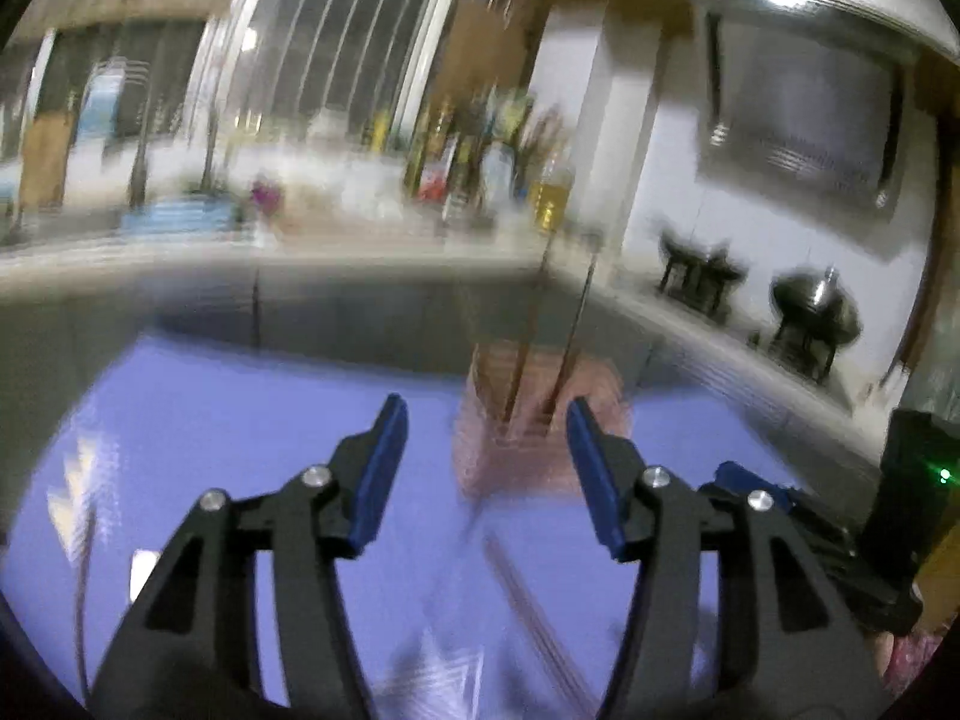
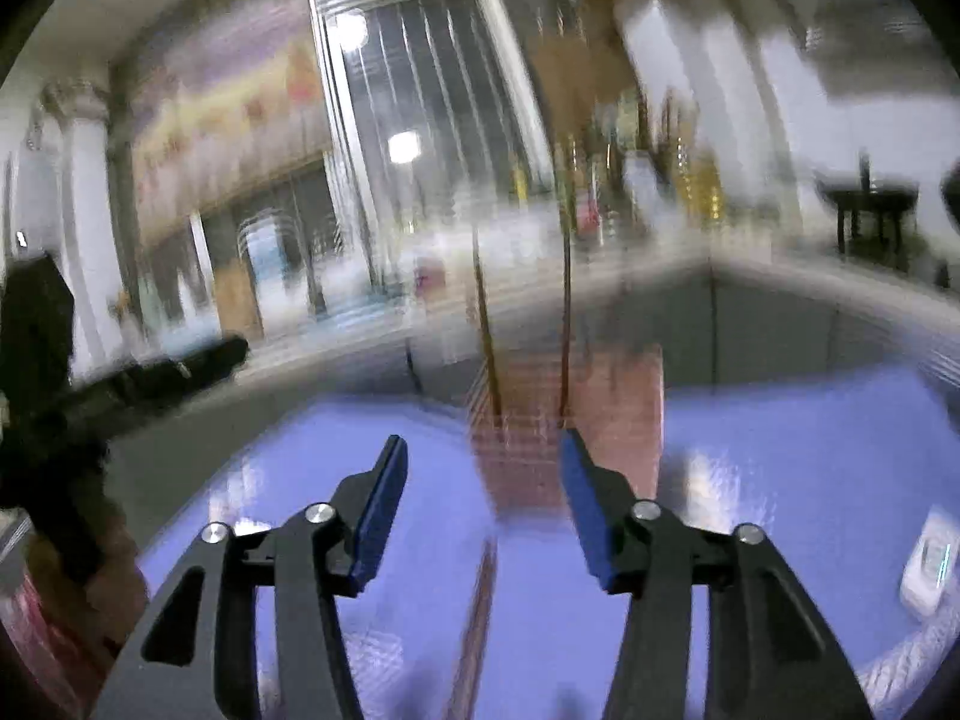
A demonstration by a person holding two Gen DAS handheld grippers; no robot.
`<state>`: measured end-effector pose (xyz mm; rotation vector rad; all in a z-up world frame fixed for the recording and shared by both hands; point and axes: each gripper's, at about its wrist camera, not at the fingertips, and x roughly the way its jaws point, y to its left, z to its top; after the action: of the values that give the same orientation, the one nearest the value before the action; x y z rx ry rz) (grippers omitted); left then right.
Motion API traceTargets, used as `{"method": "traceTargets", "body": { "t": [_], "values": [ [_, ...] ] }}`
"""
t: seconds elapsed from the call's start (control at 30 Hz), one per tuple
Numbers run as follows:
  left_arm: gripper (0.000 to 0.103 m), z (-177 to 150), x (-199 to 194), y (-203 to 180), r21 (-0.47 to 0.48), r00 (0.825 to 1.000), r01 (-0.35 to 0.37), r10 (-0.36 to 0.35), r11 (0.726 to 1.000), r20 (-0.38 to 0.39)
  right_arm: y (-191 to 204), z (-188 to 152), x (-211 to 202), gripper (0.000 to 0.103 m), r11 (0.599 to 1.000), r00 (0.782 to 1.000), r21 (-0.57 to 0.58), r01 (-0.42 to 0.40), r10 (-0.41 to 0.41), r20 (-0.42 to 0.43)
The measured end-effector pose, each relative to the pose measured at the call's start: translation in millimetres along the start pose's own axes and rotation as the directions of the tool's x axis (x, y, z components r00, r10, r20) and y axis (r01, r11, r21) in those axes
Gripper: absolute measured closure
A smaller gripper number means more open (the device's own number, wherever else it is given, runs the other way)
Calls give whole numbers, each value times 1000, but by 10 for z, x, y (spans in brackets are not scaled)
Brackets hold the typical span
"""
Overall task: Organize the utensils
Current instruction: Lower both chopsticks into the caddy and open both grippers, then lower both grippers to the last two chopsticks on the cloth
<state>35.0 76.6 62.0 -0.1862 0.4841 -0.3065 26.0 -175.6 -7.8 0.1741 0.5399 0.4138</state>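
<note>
Holder (image 1: 528, 426), pinkish, stands on the blue surface (image 1: 210, 420) with two thin sticks (image 1: 528, 354) upright in it: done so far, you may judge. Your left tool (image 1: 486, 468) and right tool (image 2: 483, 498), just before the holder, gape empty; blur hides any utensils left.

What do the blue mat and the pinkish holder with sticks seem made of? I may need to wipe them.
Blue mat: probably smooth plastic or vinyl, glossy, since lamp glare reflects off it. Pinkish holder: blur hides it; faint horizontal ribbing hints at plastic, uncertain. Sticks: thin, brown, perhaps wood or bamboo.
</note>
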Motion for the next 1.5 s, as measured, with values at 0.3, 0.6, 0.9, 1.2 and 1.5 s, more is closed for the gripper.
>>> {"method": "traceTargets", "body": {
  "t": [0.3,0.6,0.9,1.2,1.5],
  "values": [
    [51,-1147,292,190,-109,944,-28,-10,994,-330,220,-840,489,86,999,938,-34,10,-21,-346],
    [51,-1441,399,7,-114,917,3,-48,994,-397,284,-934,505,96,988,930,-128,86,-126,-345],
    [51,-1291,692,-159,-99,905,-8,-35,995,-424,-156,-975,301,97,988,938,47,144,-121,-326],
    [42,-1193,1078,-466,-14,893,-48,37,999,-449,-280,-1056,164,96,989,946,107,106,-67,-317],
    [42,-1234,1178,-680,137,887,-149,194,979,-420,-355,-1068,146,96,984,954,166,58,-5,-301]
  ]
}}
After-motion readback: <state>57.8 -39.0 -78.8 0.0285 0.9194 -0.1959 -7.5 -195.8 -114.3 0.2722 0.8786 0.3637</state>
